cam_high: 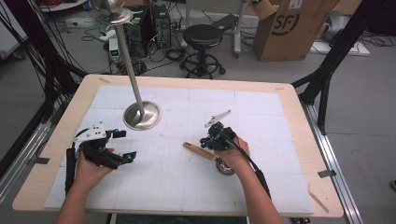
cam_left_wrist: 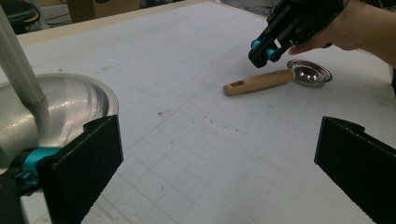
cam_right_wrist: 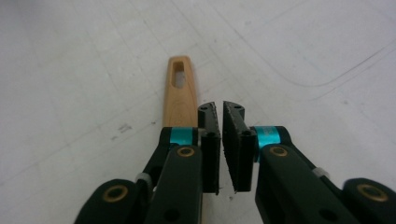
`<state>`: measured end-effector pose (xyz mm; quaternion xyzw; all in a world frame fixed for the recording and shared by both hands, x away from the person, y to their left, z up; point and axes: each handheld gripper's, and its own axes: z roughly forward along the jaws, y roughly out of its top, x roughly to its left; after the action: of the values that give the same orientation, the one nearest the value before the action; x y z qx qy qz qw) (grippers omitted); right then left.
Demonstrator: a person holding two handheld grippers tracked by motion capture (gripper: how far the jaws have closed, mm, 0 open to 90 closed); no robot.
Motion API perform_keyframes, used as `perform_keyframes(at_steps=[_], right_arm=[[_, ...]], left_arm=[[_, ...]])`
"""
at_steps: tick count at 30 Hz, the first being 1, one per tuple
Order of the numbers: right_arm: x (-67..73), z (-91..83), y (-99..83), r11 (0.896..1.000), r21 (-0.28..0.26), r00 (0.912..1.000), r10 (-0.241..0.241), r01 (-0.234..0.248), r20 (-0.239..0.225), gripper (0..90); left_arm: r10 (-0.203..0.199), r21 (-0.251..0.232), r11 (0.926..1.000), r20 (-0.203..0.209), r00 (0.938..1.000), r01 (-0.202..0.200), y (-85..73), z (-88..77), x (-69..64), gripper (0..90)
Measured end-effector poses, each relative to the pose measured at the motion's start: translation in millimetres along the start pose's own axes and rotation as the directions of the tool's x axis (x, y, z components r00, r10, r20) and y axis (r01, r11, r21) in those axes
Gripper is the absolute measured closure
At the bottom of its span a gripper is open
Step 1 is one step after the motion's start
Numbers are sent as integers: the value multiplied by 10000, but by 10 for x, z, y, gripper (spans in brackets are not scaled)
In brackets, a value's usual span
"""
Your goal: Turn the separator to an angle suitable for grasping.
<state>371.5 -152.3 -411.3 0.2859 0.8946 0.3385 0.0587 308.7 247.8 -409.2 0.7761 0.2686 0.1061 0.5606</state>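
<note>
right gripper (cam_right_wrist: 220, 109) closed above wooden-handled ladle (cam_right_wrist: 179, 95)

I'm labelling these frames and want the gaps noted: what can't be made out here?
- Strainer: high view, bowl half under the right hand.
- Same strainer: right gripper view, handle's near end behind the right tongs.
- Metal stand: left gripper view, pole cut by the top edge.

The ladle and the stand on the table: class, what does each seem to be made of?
The ladle's handle looks like pale, matte wood, with visible grain and a slot at its end. Its bowl looks like polished metal, since it mirrors the light. The stand's base and pole look like brushed steel, grey with a soft sheen.
</note>
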Motion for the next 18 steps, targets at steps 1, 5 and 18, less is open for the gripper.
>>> perform_keyframes(at_steps=[1, 5, 18], right_arm=[[-4, -42, -3, 9997, -226, 10000, 21, -22, -14, 812], [0, -177, -18, 9968, -791, 9999, 45, -56, -146, 701], [-9, -643, -391, 9709, -2395, 9998, 119, -75, 168, 491]], left_arm=[[-12, -49, 10000, 3, 10000, 12, 1, -1, -3, 16], [15, 68, 10000, 20, 10000, -15, -3, 4, -3, 16], [77, 147, 9999, -179, 9998, -75, -8, 9, 11, 16]])
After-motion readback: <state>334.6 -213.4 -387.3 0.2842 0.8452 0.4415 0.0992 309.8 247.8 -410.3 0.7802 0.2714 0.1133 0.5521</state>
